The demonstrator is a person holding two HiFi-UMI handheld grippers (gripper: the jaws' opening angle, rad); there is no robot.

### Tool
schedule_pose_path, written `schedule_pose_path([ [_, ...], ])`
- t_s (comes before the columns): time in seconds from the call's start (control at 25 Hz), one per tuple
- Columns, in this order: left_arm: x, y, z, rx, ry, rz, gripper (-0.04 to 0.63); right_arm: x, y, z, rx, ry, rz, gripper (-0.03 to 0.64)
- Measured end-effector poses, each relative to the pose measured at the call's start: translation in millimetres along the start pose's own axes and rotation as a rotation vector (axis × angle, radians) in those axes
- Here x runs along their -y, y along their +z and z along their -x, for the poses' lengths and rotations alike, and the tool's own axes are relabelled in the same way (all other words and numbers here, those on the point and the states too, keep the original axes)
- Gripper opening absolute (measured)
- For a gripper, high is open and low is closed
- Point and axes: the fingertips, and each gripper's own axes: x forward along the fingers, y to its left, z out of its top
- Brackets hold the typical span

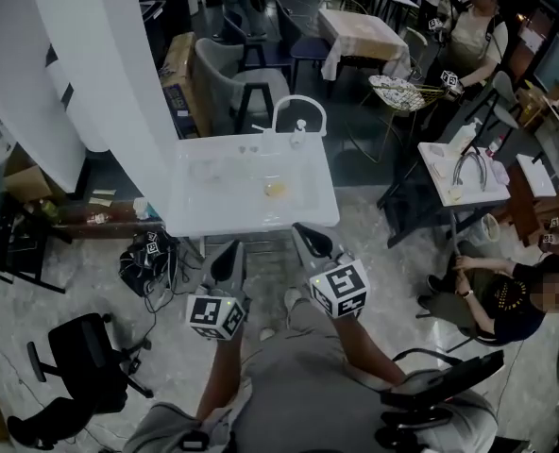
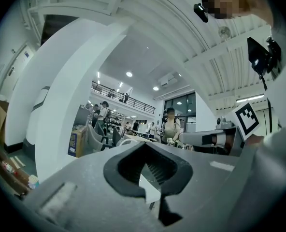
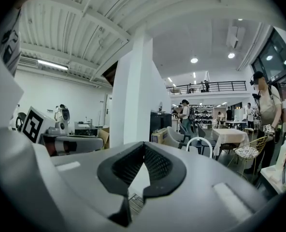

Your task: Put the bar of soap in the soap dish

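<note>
A small yellowish bar of soap (image 1: 276,189) lies on the white sink table (image 1: 194,210), right of its middle. A faint pale shape (image 1: 208,170) sits to the soap's left; I cannot tell if it is the soap dish. A white arched faucet (image 1: 298,109) stands at the table's far edge. My left gripper (image 1: 229,253) and right gripper (image 1: 310,235) hover side by side just short of the table's near edge, pointing level at it. Both are shut and hold nothing, as the left gripper (image 2: 154,197) and right gripper (image 3: 133,192) show in their own views.
A white pillar (image 1: 100,64) rises at the left. A black bag with cables (image 1: 147,258) lies by the table's left foot, and a black office chair (image 1: 81,357) stands lower left. A seated person (image 1: 506,295) and a second sink table (image 1: 468,173) are at the right.
</note>
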Motion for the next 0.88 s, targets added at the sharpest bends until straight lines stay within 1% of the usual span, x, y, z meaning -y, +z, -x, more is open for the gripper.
schedule_pose_path([
  [0.16, -7, 5, -2, 0.022, -0.014, -0.019, -0.007, 1, -2, -13, 0.003, 0.015, -0.022, 0.002],
  [0.44, -37, 4, -18, 0.013, 0.039, -0.019, -0.008, 6, -3, -49, 0.014, 0.067, -0.044, 0.002],
  [0.68, -66, 11, -57, 0.025, 0.078, -0.020, -0.008, 34, 1, -96, 0.021, 0.100, -0.045, 0.002],
  [0.88, -92, 9, -101, 0.020, 0.087, -0.019, -0.007, 62, 5, -143, 0.021, 0.117, -0.008, 0.002],
])
